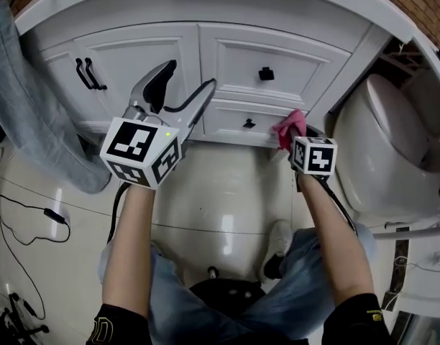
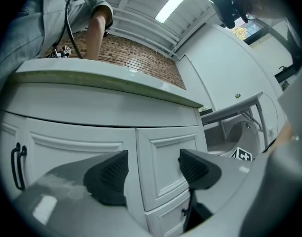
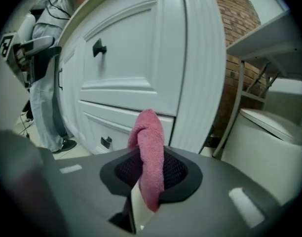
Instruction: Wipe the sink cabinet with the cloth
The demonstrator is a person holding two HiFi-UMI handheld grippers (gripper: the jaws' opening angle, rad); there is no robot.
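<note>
The white sink cabinet [image 1: 155, 56] fills the top of the head view. My right gripper [image 1: 298, 132] is shut on a pink cloth [image 1: 287, 126]. It holds the cloth against or just off the right end of the lower drawer [image 1: 231, 118]. In the right gripper view the cloth [image 3: 150, 147] sticks up from between the closed jaws of the right gripper [image 3: 150, 174], with the cabinet [image 3: 136, 58] right behind it. My left gripper [image 1: 190, 77] is open and holds nothing, raised before the cabinet's middle. In the left gripper view the left gripper [image 2: 153, 171] frames the upper drawer [image 2: 166, 157].
A white toilet [image 1: 392, 142] stands close on the right. At the left, a person's grey trouser leg [image 1: 33, 113] stands beside the cabinet. Black cables [image 1: 33, 210] lie on the tiled floor. The doors carry black handles [image 1: 89, 74] and the upper drawer a knob [image 1: 266, 73].
</note>
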